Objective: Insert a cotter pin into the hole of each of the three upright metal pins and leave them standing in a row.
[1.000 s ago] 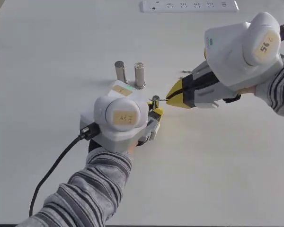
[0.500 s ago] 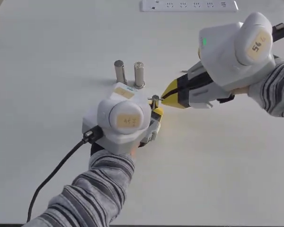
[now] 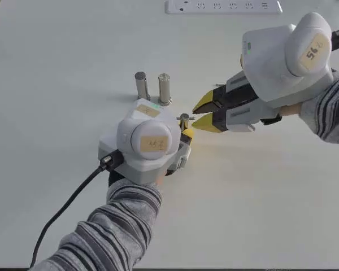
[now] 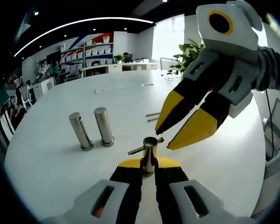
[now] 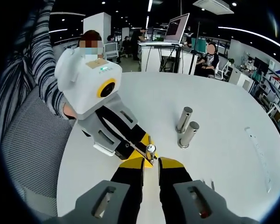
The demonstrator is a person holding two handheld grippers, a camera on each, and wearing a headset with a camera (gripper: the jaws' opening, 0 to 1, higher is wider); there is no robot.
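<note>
Our work sits on a white table (image 3: 260,197) in an open office. The left gripper (image 4: 148,168) pinches one upright metal pin (image 4: 149,156) near its foot, and a cotter pin (image 4: 141,149) sits through the hole near its head. At 3 o'clock of it, the right gripper (image 3: 195,117) has its jaws spread, gripping nothing. A second metal pin (image 3: 141,86) and a third metal pin (image 3: 164,89) stand side by side at 11 o'clock, apparently bare. We judge one of three done; spare cotter pins (image 4: 152,114) lie farther out.

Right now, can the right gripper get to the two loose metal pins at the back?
Probably yes. The right gripper is open and empty, with bare table between it and the nearer pin and its neighbour.
</note>
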